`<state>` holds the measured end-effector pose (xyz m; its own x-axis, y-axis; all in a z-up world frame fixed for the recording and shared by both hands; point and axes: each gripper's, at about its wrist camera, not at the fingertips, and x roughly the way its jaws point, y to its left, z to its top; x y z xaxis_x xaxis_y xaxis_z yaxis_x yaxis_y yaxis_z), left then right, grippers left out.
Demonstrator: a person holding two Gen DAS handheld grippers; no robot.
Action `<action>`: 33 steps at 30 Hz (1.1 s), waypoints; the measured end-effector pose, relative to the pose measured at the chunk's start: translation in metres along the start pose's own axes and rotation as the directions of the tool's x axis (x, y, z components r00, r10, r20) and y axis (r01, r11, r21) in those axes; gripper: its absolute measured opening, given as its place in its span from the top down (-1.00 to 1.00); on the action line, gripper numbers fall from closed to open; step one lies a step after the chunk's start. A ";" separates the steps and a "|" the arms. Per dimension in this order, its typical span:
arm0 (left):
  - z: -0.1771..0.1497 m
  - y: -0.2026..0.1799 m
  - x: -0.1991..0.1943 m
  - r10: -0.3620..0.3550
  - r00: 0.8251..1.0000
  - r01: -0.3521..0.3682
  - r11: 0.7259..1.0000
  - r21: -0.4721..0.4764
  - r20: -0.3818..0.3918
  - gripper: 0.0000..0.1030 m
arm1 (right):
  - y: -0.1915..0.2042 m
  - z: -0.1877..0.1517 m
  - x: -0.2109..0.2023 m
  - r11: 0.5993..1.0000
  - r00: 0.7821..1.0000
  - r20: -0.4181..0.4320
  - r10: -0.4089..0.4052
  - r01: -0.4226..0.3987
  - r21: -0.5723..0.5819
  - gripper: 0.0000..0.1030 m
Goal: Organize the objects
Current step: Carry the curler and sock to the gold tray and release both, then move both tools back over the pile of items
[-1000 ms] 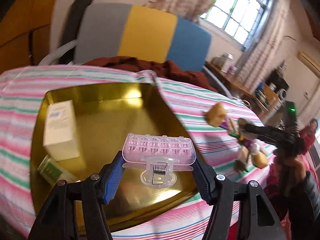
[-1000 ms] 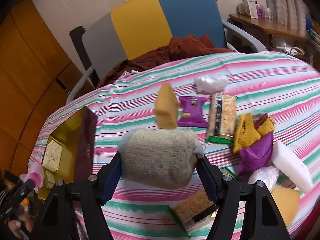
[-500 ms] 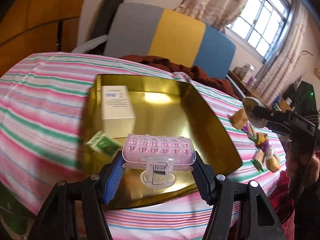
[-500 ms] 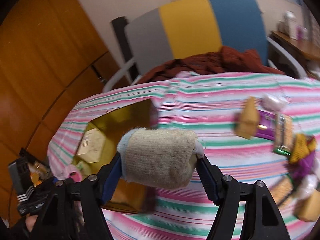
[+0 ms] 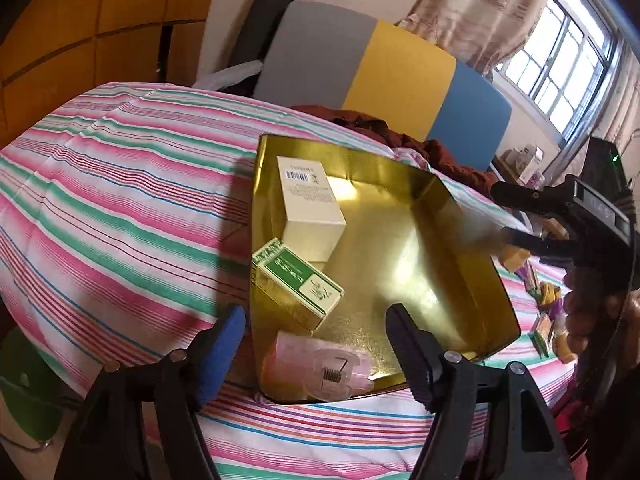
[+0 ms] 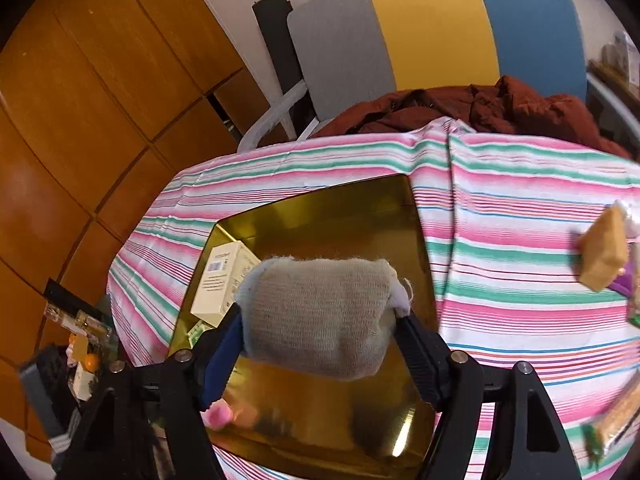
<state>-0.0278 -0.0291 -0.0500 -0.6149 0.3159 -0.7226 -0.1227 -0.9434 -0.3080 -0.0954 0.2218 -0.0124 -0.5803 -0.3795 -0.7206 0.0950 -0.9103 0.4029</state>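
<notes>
A gold tin tray (image 5: 460, 240) sits on the striped tablecloth (image 5: 120, 208), and everything else here is placed against it. Inside the tray, against its left wall, a cream carton with a barcode (image 5: 310, 204) stands behind a green-and-white box (image 5: 298, 284) that leans tilted toward the near corner. At the tray's near edge lies a pink plastic hair clip (image 5: 320, 368), blurred, free of the left gripper (image 5: 316, 344), whose fingers are spread wide with nothing between them. The right gripper (image 6: 320, 332) hovers over the tray's middle, its fingers clenched on a beige knitted roll (image 6: 320, 312) that hides much of the tray floor in the right wrist view. Beyond the tray's far edge a dark red garment (image 6: 480, 108) is heaped on a grey, yellow and blue chair (image 6: 432, 28). To the tray's right, on the cloth, lies a tan sponge block (image 6: 604, 254) beside other small packets, too blurred to name.
</notes>
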 end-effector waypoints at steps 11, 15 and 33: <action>0.014 -0.018 -0.016 0.041 0.996 -0.047 0.996 0.071 0.075 -0.44 | 0.009 -0.008 0.002 0.999 0.999 0.014 -0.040 0.040 0.012 -0.97; 0.016 -0.024 -0.015 0.067 0.995 -0.072 0.995 0.068 0.070 -0.44 | 0.014 -0.021 -0.003 0.994 0.995 0.031 -0.096 0.097 -0.041 -0.99; 0.012 -0.050 -0.017 0.152 0.984 -0.163 0.978 0.133 0.092 -0.44 | 0.037 -0.056 -0.036 0.922 0.935 0.197 -0.293 0.332 -0.202 -0.99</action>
<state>-0.0204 0.0116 -0.0149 -0.6958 0.1584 -0.7006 -0.1236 -0.9872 -0.1006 -0.0260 0.1924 -0.0027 -0.7301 -0.0552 -0.6811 0.0584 -0.9981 0.0183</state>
